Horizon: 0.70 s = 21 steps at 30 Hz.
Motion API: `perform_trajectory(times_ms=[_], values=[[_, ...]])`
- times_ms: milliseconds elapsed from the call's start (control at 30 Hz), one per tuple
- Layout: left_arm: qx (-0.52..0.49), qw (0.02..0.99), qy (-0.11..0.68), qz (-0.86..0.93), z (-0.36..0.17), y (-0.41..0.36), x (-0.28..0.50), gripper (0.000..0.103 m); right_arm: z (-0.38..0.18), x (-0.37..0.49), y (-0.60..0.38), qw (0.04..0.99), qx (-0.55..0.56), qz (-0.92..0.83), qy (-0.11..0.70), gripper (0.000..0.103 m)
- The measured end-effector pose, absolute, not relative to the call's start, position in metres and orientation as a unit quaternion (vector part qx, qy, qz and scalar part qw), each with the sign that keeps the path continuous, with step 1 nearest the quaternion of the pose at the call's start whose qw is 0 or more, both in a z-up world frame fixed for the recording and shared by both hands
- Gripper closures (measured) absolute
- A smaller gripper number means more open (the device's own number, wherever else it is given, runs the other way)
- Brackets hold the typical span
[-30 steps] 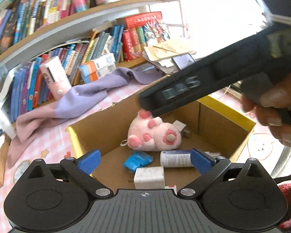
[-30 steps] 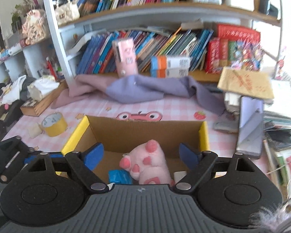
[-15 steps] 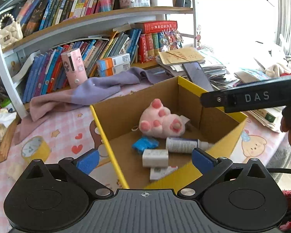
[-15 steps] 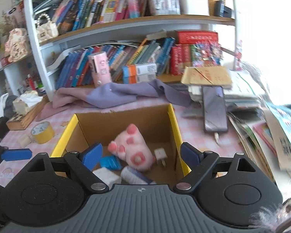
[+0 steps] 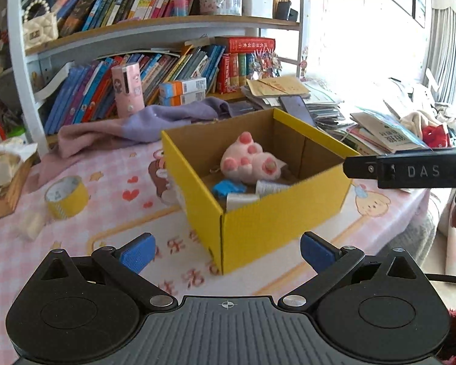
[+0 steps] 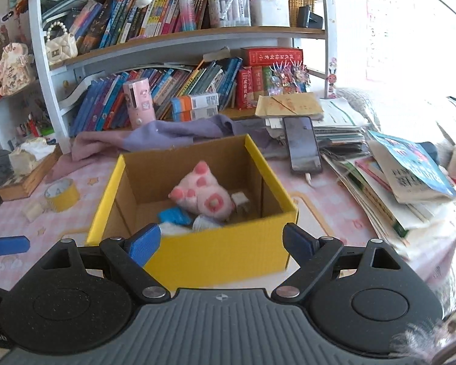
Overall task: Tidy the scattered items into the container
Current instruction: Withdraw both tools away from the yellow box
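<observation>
Left gripper spread wide, nothing between pads; right gripper same, wide and empty; both near the yellow box on the pink table; pink plush, blue packet, white tube inside box; tape roll out on table, left of box.

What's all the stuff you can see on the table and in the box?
Box: 1, yellow cardboard, middle of table.
Plush toy: 1, pink, in box.
Blue packet: 1, in box, beside toy.
Tube: 1, white, in box.
Tape roll: 1, yellow, table, left of box.
Cloth: 1, purple and pink, behind box.
Phone: 1, dark, on paper stack, right.
Pink case: 1, upright against the books.
Left claw: 1, black, blue pads, open, empty.
Right claw: 1, same, open, empty.
</observation>
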<state>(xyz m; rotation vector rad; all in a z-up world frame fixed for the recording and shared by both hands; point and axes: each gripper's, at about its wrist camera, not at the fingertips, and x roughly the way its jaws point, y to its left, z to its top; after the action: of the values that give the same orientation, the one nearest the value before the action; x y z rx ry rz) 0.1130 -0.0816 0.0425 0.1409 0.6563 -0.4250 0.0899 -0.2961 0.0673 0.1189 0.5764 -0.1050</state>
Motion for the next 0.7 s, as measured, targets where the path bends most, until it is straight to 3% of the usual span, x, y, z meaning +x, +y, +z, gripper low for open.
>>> perform_trajectory(times_ms=[400, 700], values=[[0.056, 0.912, 0.341, -0.223, 0.031, -0.040, 0.053, 0.000, 0.052, 0.007, -0.247, 0.947, 0.041, -0.086, 0.305, 0.015], [0.049, 0.914, 0.346, -0.208, 0.031, -0.008, 0.027, 0.000, 0.046, -0.008, -0.212, 0.935, 0.041, -0.076, 0.344, 0.014]])
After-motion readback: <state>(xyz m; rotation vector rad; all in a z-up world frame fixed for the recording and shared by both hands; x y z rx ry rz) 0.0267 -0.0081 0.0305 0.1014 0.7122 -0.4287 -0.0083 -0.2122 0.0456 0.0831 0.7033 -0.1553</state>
